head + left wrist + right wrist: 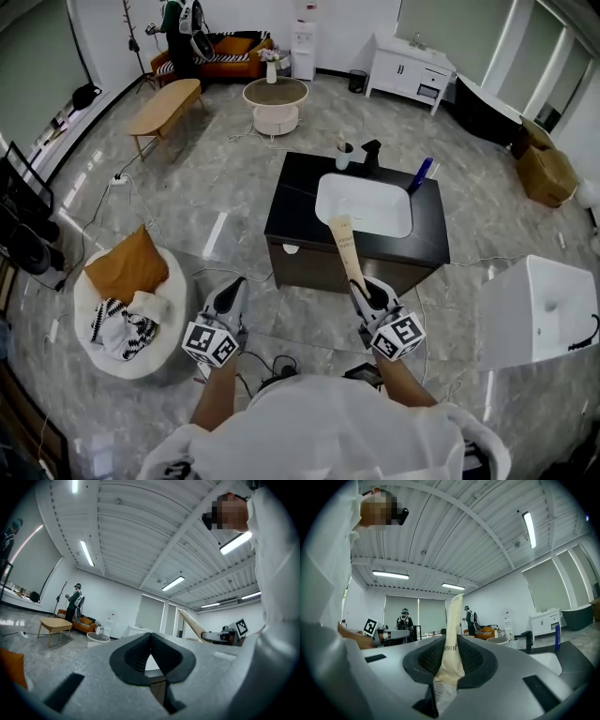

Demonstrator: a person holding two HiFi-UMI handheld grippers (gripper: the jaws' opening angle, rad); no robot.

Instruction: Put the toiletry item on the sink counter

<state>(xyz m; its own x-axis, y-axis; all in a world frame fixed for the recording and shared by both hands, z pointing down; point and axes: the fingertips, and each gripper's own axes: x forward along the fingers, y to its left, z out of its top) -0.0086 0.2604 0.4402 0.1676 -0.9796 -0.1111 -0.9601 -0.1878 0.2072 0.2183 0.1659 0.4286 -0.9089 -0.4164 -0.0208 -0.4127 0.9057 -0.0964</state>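
Note:
My right gripper [361,289] is shut on a cream toiletry tube [345,246], which sticks up and forward over the front edge of the black sink counter [291,202]. In the right gripper view the tube [453,634] stands upright between the dark pads. The white basin [364,204] sits in the counter's middle. My left gripper [231,298] hangs over the floor, left of the counter's front, shut with nothing in it; its pads [136,656] meet in the left gripper view.
On the counter's back edge stand a small white cup [344,156], a black faucet [371,155] and a blue bottle [420,174]. A white round cushion with an orange pillow [131,264] lies left. A white box [539,307] stands right. Cables run on the floor.

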